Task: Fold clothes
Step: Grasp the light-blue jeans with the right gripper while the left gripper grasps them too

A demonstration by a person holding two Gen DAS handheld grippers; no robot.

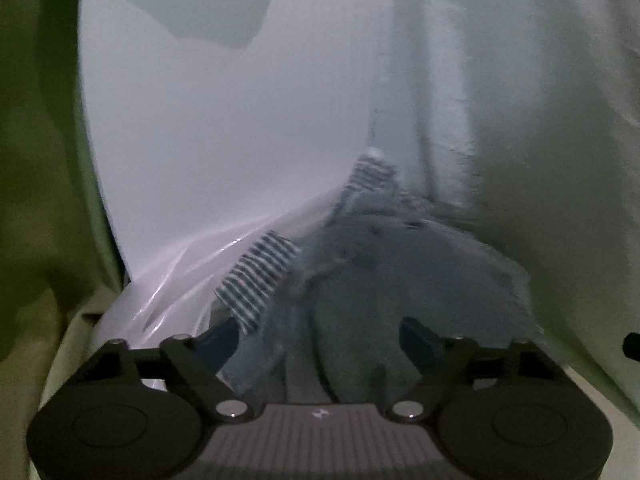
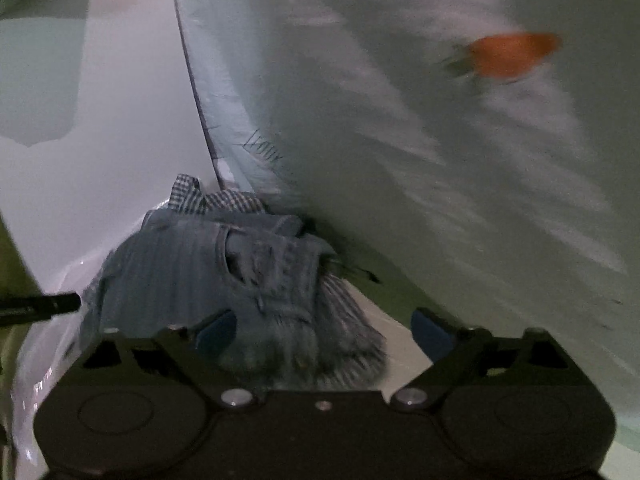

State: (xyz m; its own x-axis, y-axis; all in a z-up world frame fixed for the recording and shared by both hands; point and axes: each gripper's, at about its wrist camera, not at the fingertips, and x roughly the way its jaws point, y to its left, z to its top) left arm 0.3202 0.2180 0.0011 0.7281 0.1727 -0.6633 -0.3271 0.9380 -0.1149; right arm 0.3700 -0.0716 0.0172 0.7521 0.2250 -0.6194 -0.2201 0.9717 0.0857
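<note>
Left wrist view. The left gripper [image 1: 322,332] is shown with its two blue-padded fingers spread wide; nothing is pinched between them. A heap of clothes lies directly ahead of and partly beneath the fingers: a dark denim garment [image 1: 400,280] fills the gap, and a striped cloth [image 1: 256,280] is seen just beyond the left finger. Clear plastic wrap [image 1: 180,276] is crumpled to the left of the heap, and a pale draped sheet [image 1: 540,140] hangs along the right. The frame is dim and blurred, so seams and edges are hard to tell.

Right wrist view. The right gripper [image 2: 324,330] is likewise shown spread, with nothing held. Blue denim shorts [image 2: 224,264] with a frayed hem lie just ahead of and between the fingers, and a checked cloth [image 2: 208,198] is bunched at the far side of the heap. A dark rod-like part [image 2: 40,305] enters from the left edge. An orange patch [image 2: 512,54] is smeared on the sheet far ahead to the right.

Judged step: one garment is to be picked from the heap. A good grasp would be taken on a single layer at a firm edge, such as the waistband, so that the neighbouring cloths are not lifted with it.
</note>
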